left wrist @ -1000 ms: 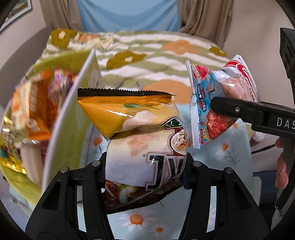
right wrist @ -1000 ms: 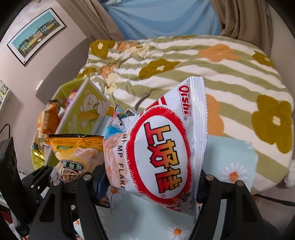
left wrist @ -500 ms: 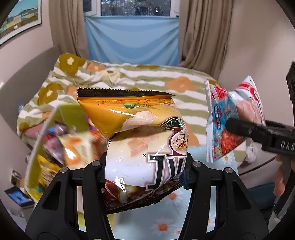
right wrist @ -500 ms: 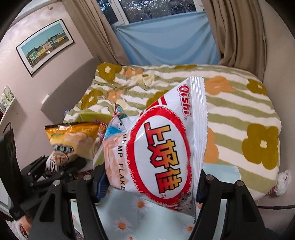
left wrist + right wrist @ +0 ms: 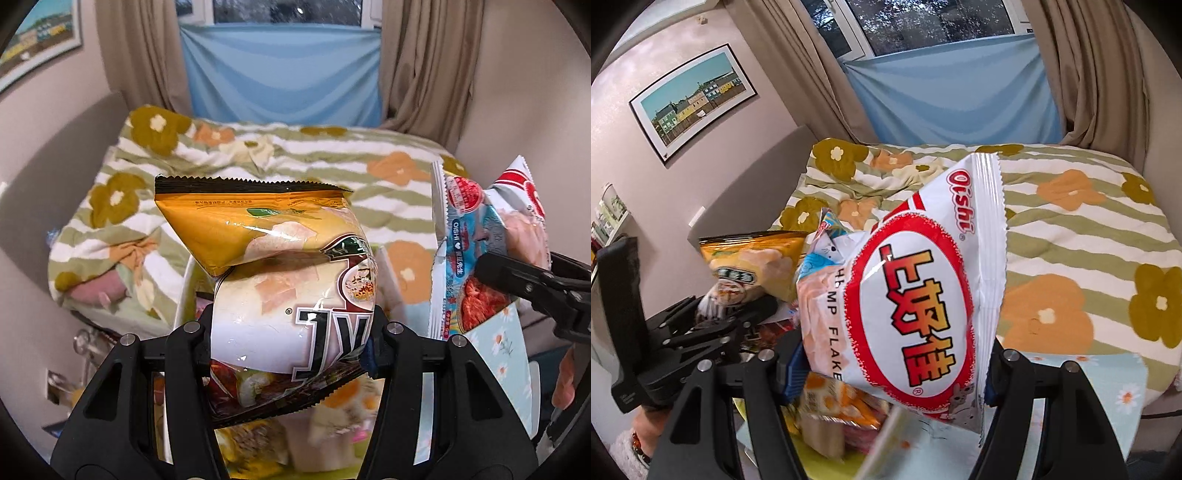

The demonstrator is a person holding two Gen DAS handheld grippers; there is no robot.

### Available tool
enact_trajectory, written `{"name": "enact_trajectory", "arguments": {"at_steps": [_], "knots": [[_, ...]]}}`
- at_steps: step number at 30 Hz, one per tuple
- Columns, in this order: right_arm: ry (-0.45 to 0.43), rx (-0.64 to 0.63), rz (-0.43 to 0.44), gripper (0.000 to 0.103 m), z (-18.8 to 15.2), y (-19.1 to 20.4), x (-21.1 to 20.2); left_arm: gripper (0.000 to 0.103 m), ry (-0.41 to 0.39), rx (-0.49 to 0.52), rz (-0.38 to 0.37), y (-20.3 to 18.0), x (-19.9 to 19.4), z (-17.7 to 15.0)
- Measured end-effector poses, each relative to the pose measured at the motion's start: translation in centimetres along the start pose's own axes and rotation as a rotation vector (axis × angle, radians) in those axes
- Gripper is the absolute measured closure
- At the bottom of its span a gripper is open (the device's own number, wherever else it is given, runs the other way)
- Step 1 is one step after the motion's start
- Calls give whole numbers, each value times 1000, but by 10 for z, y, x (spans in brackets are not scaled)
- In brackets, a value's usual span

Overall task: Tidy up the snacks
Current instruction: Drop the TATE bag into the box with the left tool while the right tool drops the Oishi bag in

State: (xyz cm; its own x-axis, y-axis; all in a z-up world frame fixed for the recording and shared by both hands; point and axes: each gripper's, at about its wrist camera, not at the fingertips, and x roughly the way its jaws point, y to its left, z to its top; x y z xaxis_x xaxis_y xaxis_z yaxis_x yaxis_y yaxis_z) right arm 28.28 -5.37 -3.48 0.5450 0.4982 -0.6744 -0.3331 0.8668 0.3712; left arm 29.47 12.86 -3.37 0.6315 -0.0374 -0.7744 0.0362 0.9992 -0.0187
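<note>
My left gripper (image 5: 291, 343) is shut on a yellow and white snack bag (image 5: 273, 269), which stands upright and fills the middle of the left wrist view. My right gripper (image 5: 890, 373) is shut on a white and red Oishi shrimp flake bag (image 5: 916, 295). The same shrimp bag (image 5: 476, 254) shows at the right of the left wrist view, pinched by the right gripper's black fingers (image 5: 517, 280). In the right wrist view the yellow bag (image 5: 750, 266) and the left gripper (image 5: 713, 325) are at the left. Both bags hang in the air above a box of several snack packets (image 5: 834, 410), blurred below.
A bed with a green striped flower blanket (image 5: 1071, 229) lies behind. A daisy-print light blue cloth (image 5: 506, 354) covers the table at the right. Curtains and a blue sheet (image 5: 284, 74) hang at the window. A framed picture (image 5: 694, 99) is on the left wall.
Both grippers have risen with their bags still held. The window and the wall have come into view, and the snack box has dropped from the left side to below the bags.
</note>
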Motion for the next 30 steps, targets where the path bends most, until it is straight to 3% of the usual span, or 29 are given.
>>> {"name": "enact_trajectory", "arguments": {"at_steps": [5, 6, 7, 8, 18, 30], "knots": [[22, 58, -46, 37, -4, 5, 23, 47, 92, 10, -63, 23, 40, 8], [25, 68, -53, 37, -5, 5, 25, 33, 104, 9, -75, 26, 45, 8], [29, 78, -63, 37, -7, 5, 28, 7, 106, 7, -76, 29, 49, 8], [32, 86, -73, 37, -9, 5, 30, 0, 95, 4, -76, 32, 49, 6], [34, 99, -110, 37, -10, 23, 36, 0, 67, -3, -112, 50, 30, -17], [63, 127, -80, 30, 4, 36, 87, 0, 48, -31, -48, 80, 11, -29]]}}
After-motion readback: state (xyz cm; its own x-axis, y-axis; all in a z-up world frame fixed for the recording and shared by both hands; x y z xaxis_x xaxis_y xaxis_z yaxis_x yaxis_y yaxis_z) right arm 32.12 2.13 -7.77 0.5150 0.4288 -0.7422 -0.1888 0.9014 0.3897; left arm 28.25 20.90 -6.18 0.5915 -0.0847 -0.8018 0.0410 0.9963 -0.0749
